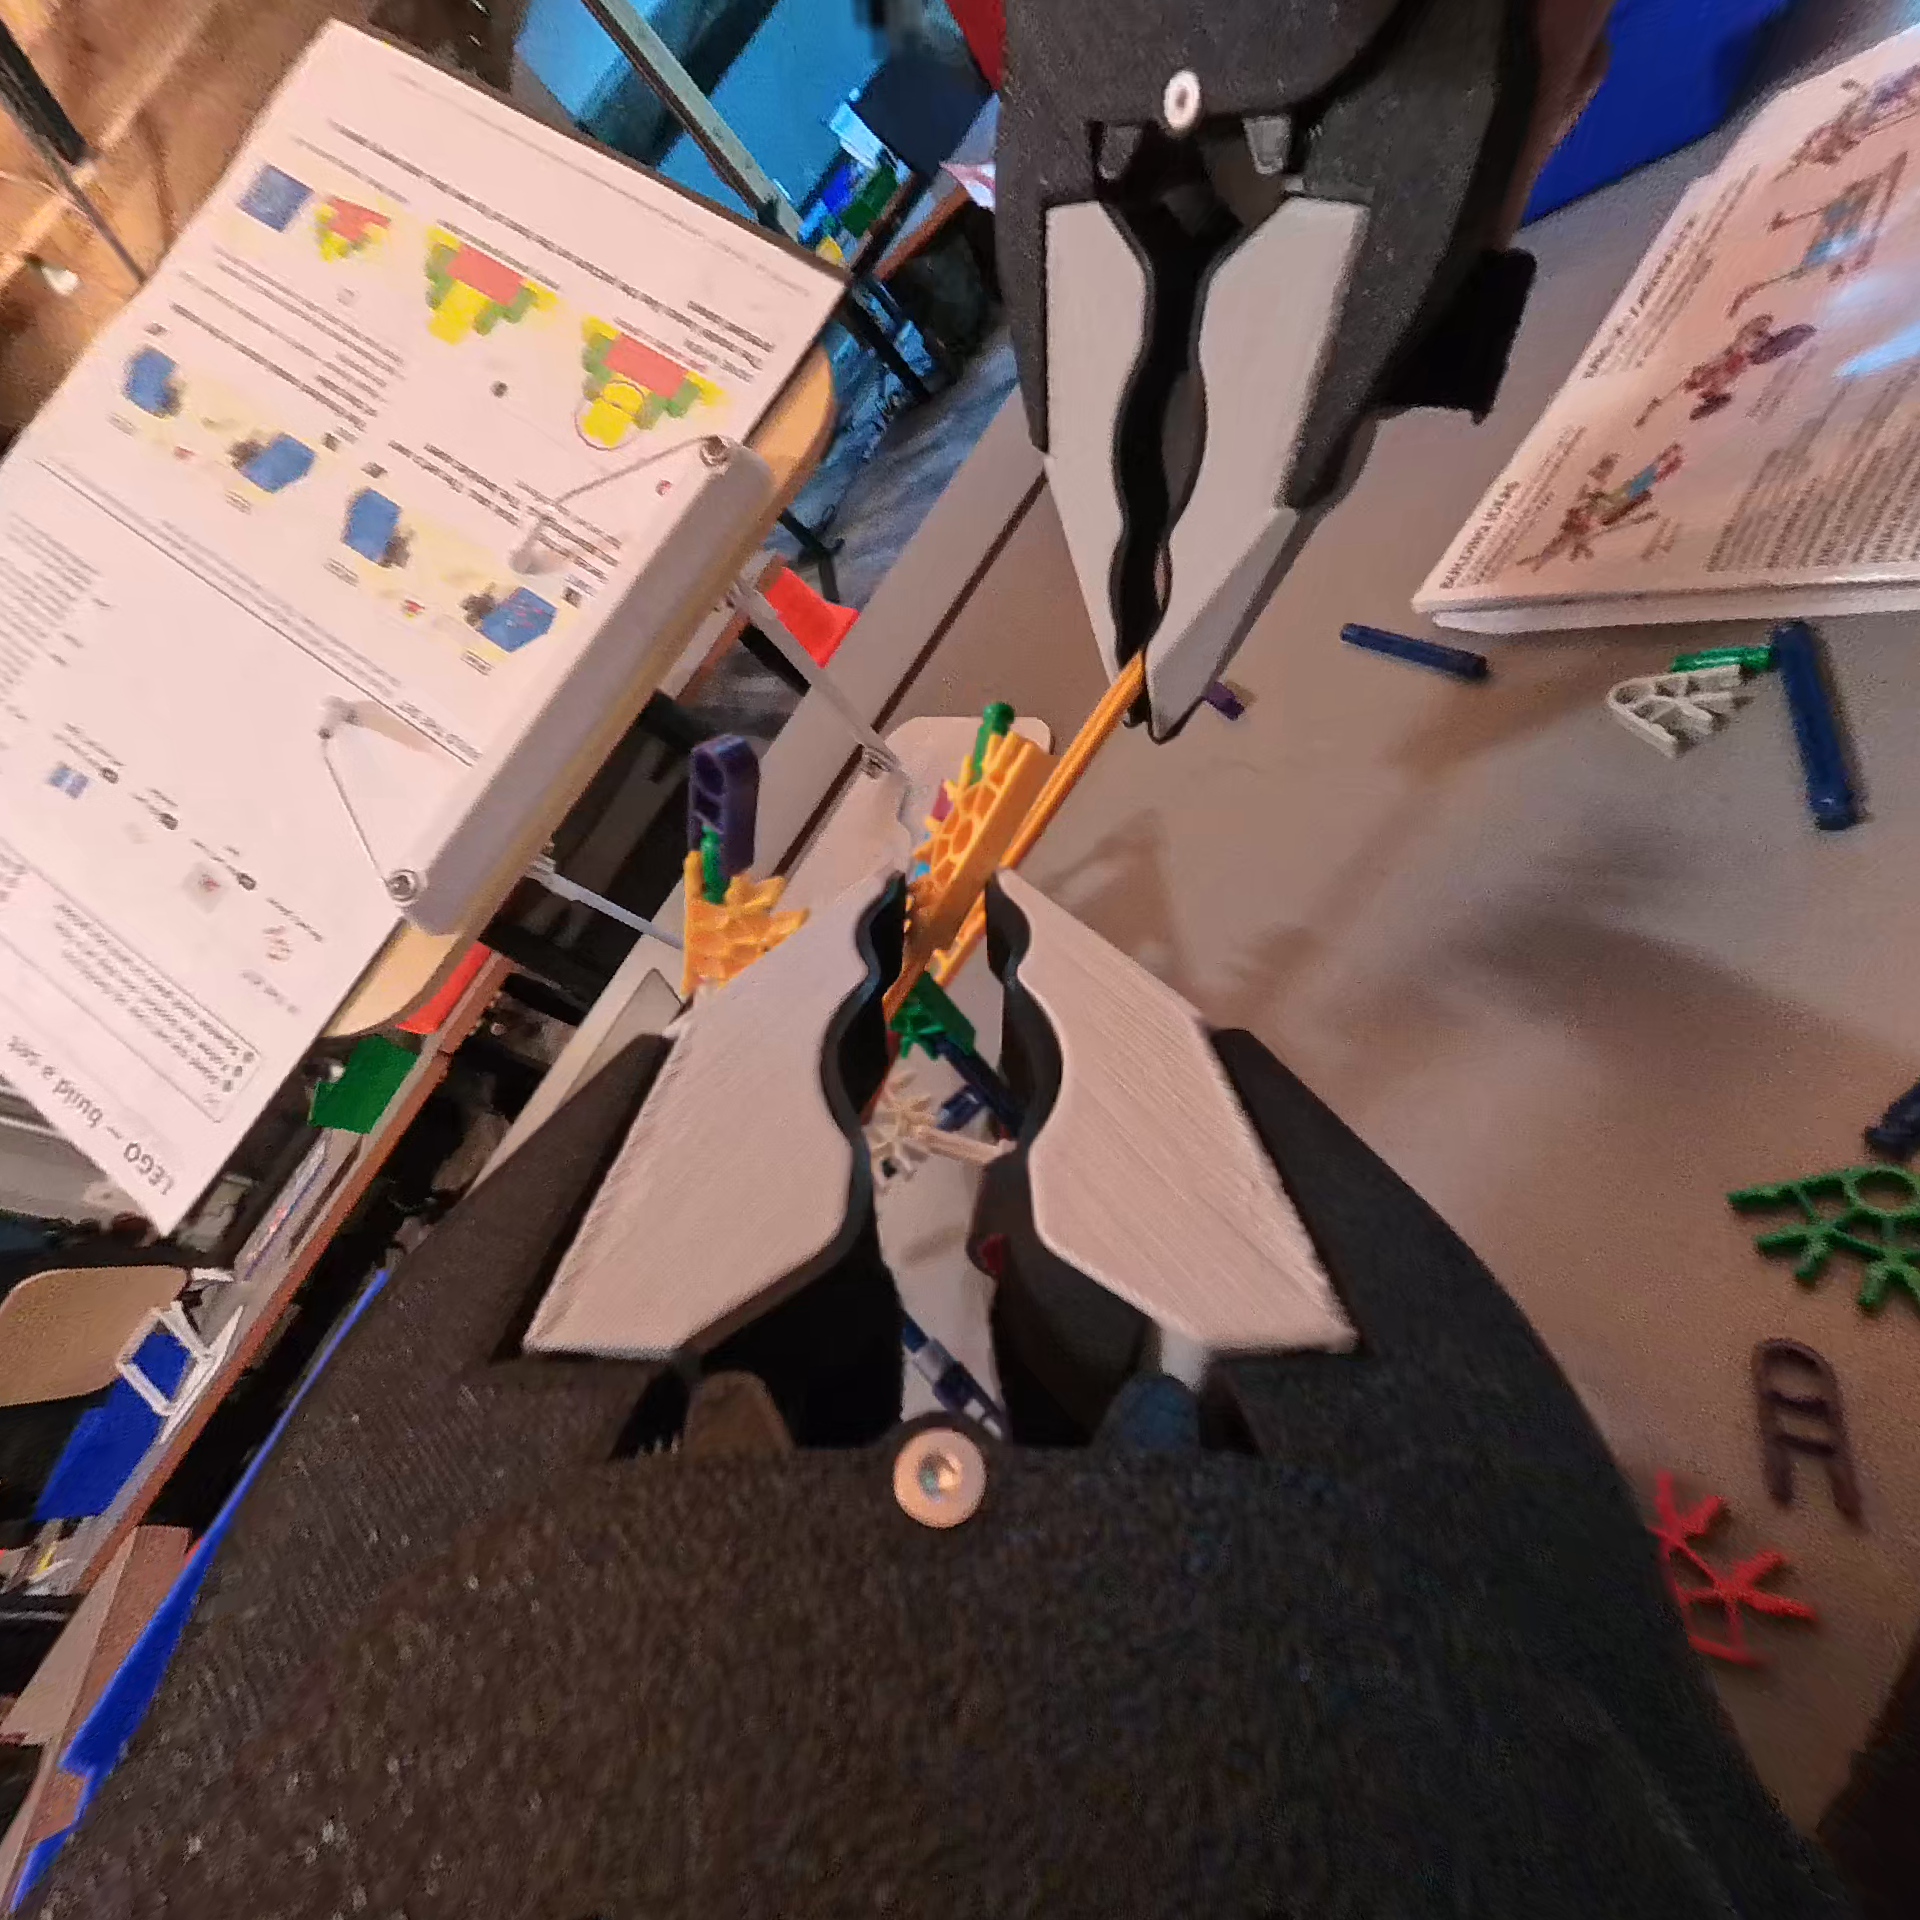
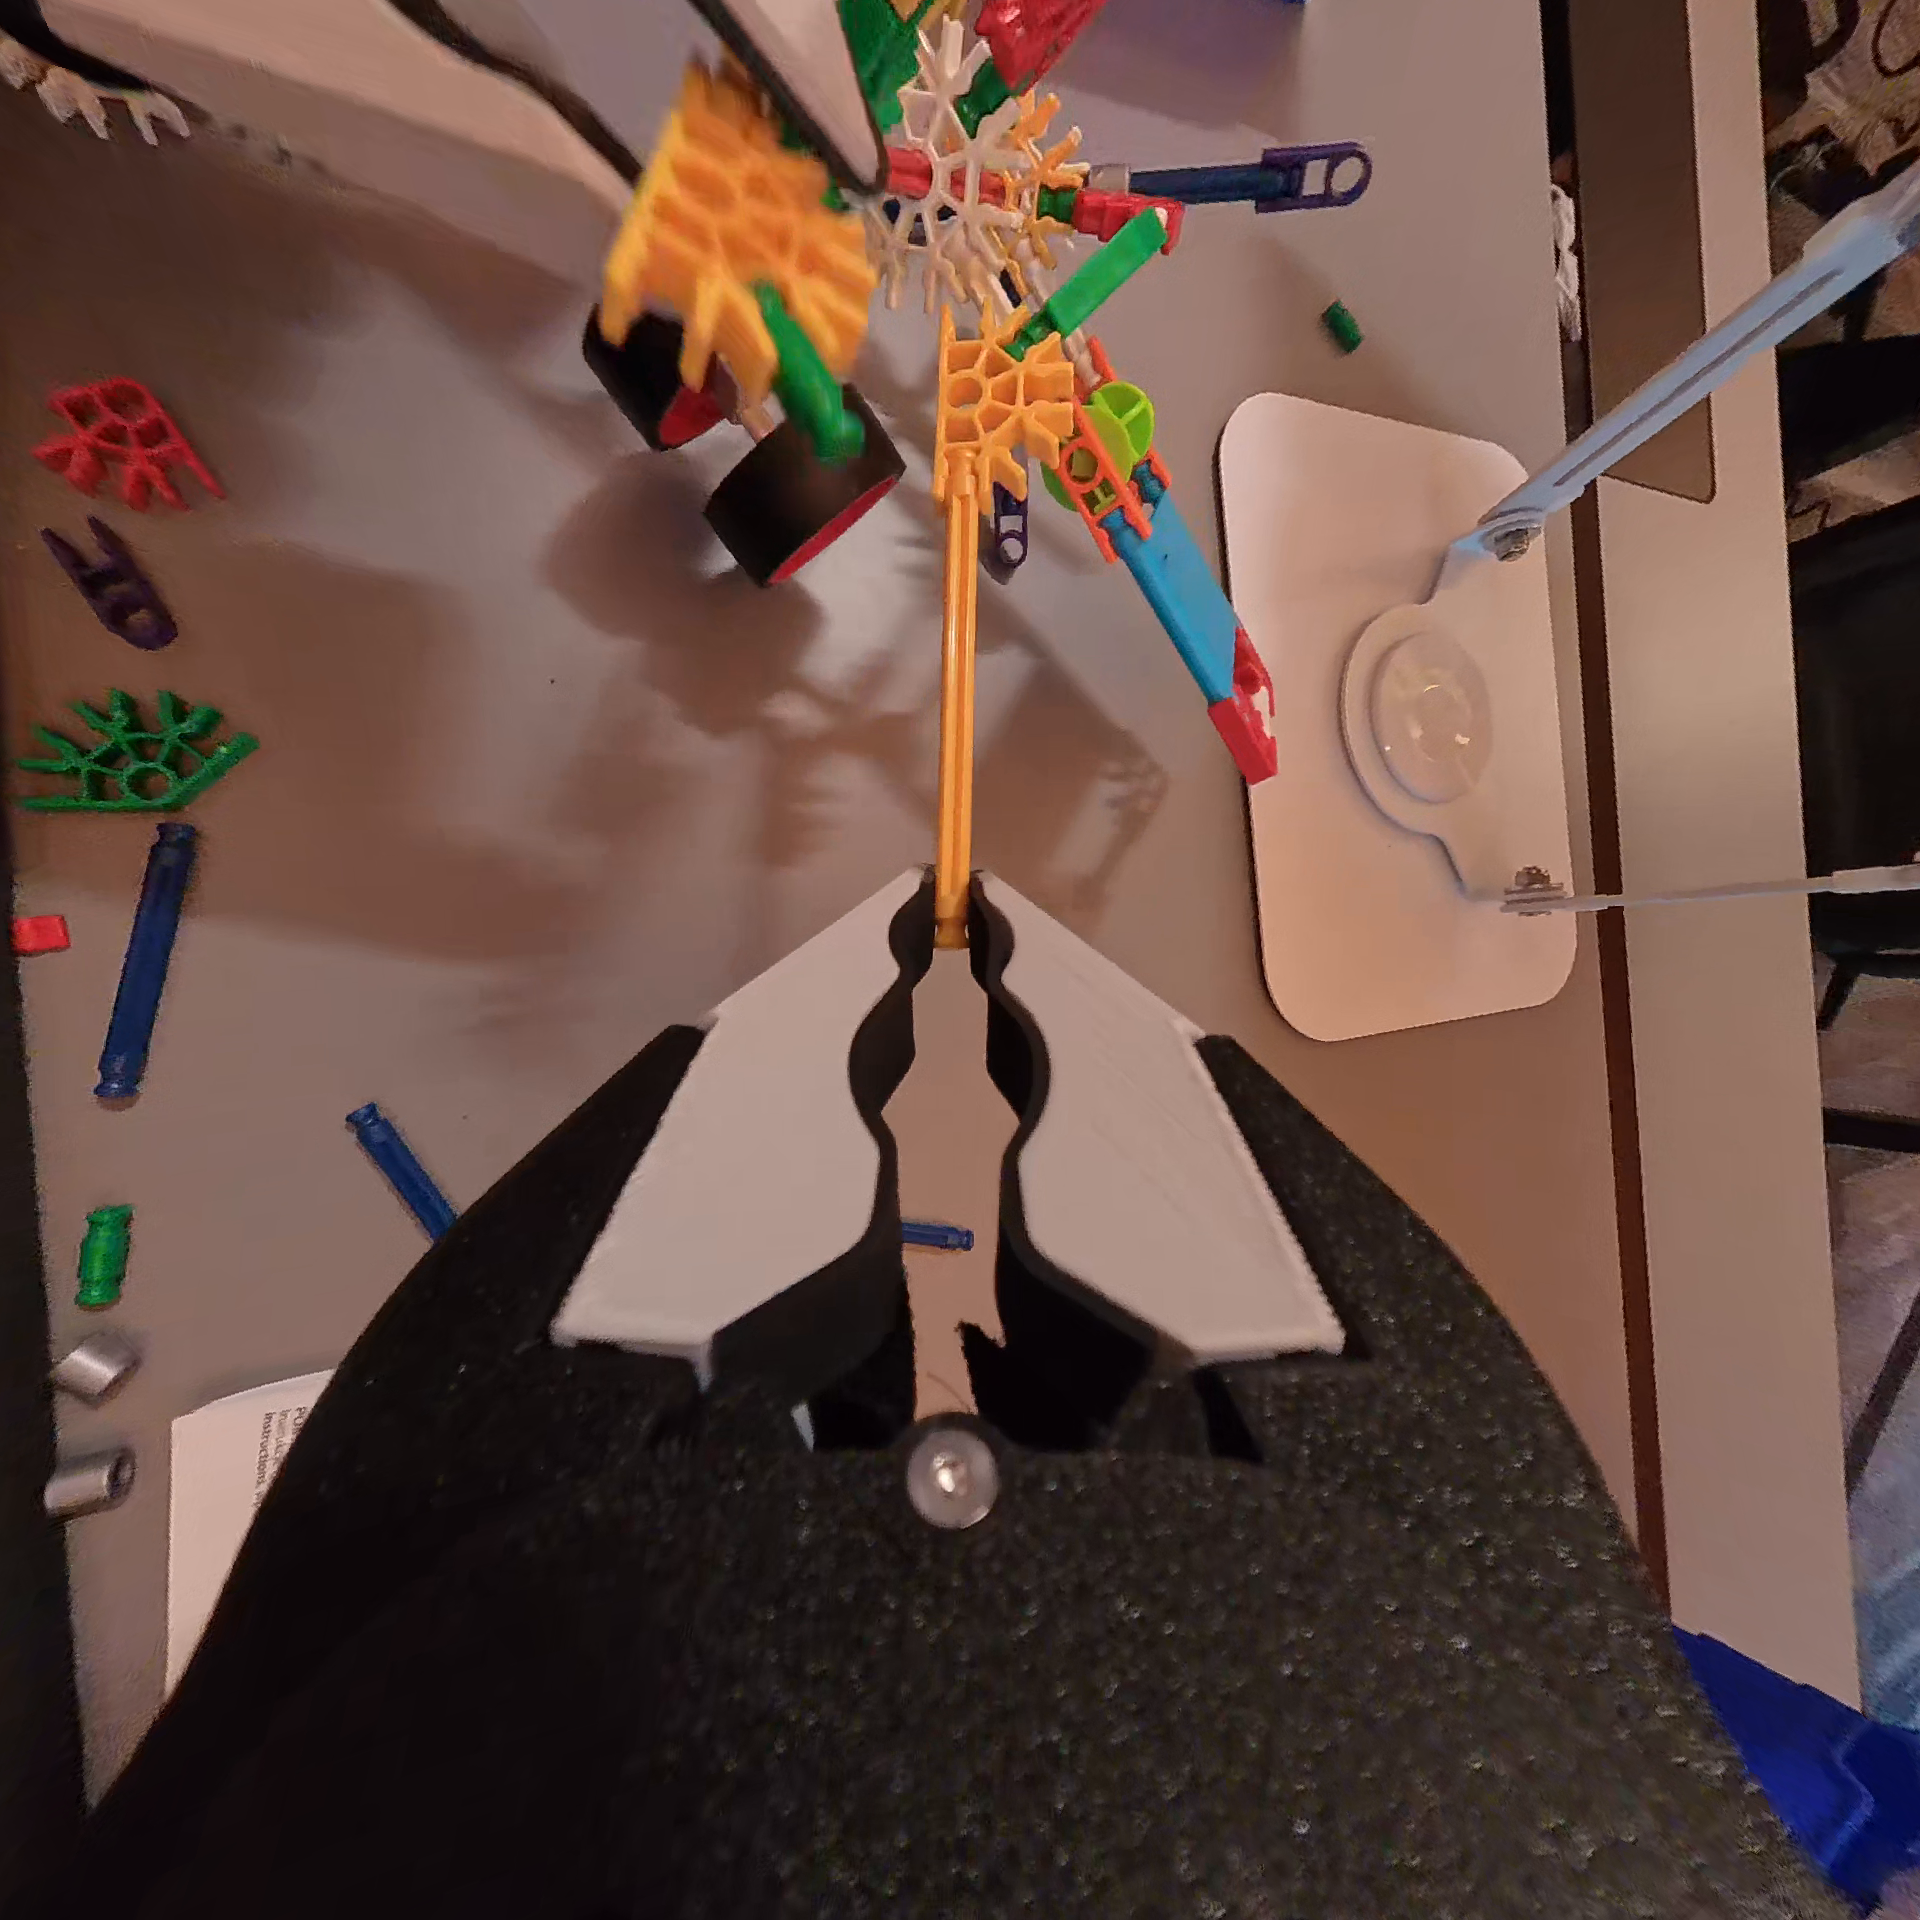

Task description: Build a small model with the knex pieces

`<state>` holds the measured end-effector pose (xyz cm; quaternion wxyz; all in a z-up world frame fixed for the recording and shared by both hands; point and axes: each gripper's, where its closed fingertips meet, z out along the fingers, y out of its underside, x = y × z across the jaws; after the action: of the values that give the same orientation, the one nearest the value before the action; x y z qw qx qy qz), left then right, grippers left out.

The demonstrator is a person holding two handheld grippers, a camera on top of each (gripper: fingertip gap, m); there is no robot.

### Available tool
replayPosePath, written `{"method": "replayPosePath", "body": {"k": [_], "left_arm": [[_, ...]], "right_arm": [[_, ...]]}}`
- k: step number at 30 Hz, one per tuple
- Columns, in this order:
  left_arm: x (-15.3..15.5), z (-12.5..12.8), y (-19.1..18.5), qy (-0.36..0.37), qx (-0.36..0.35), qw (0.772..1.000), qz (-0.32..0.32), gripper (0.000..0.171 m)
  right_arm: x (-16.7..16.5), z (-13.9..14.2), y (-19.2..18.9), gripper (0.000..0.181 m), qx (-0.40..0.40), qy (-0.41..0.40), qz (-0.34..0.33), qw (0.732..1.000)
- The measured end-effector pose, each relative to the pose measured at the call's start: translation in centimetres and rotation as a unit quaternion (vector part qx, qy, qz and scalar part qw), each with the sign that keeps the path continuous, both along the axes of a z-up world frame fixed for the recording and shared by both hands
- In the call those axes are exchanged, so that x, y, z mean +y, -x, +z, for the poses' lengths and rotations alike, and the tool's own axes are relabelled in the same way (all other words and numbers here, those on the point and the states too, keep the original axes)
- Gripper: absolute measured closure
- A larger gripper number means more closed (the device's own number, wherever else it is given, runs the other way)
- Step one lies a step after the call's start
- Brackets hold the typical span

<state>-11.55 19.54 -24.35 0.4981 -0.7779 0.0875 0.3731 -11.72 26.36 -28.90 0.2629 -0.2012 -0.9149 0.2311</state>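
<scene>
Two grippers are being held over a grey tabletop (image 2: 436, 644), both engaged with one multicoloured model of plastic rods and snowflake-shaped connectors (image 2: 956, 239). A long thin yellow plastic rod (image 2: 956, 686), plugged into a yellow fan-shaped connector (image 2: 1003, 400) of that model, is being pinched at its free end by the right gripper (image 2: 951, 904), whose grey fingers are being pressed together on it at the tips. The model itself, carrying two black wheels (image 2: 800, 488) and a light-blue paddle piece (image 2: 1184, 592), is being held clear of the tabletop by the left gripper (image 1: 940, 935), whose fingers are being closed around its green and yellow parts. Loose pieces are lying around on the tabletop: a green fan-shaped connector (image 2: 135, 753), a red connector (image 2: 120, 442), dark-blue rods (image 2: 145, 956) and grey sleeves (image 2: 94, 1366). A white stand base (image 2: 1392, 727) is sitting just beside the model, and a printed instruction sheet (image 1: 343, 520) is being propped on that stand.
</scene>
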Motion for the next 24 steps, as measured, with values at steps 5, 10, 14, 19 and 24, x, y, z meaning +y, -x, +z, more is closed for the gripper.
{"method": "replayPosePath", "body": {"k": [5,10,14,19,24], "left_arm": [[-0.4,-1.2,-1.1,0.041,0.021,0.999,0.014,0.156],[-1.1,-1.5,-2.4,0.055,0.019,0.998,0.024,0.137],[-1.9,-0.9,-4.4,0.068,0.008,0.998,-0.004,0.138],[-3.2,0.8,-7.2,0.096,-0.011,0.993,-0.061,0.135],[-4.7,5.3,-4.1,0.123,-0.027,0.989,-0.082,0.149]], "right_arm": [[-0.1,-0.4,-0.3,0.176,-0.001,-0.018,0.007,1.0],[-0.3,-0.8,-0.9,0.176,-0.01,-0.027,0.02,0.999],[-0.5,-1.0,-1.3,0.176,-0.014,-0.034,0.027,0.999],[-0.3,-1.5,-1.4,0.175,-0.018,-0.042,0.039,0.998],[0.4,-1.8,-1.3,0.175,-0.02,-0.057,0.042,0.997]]}}
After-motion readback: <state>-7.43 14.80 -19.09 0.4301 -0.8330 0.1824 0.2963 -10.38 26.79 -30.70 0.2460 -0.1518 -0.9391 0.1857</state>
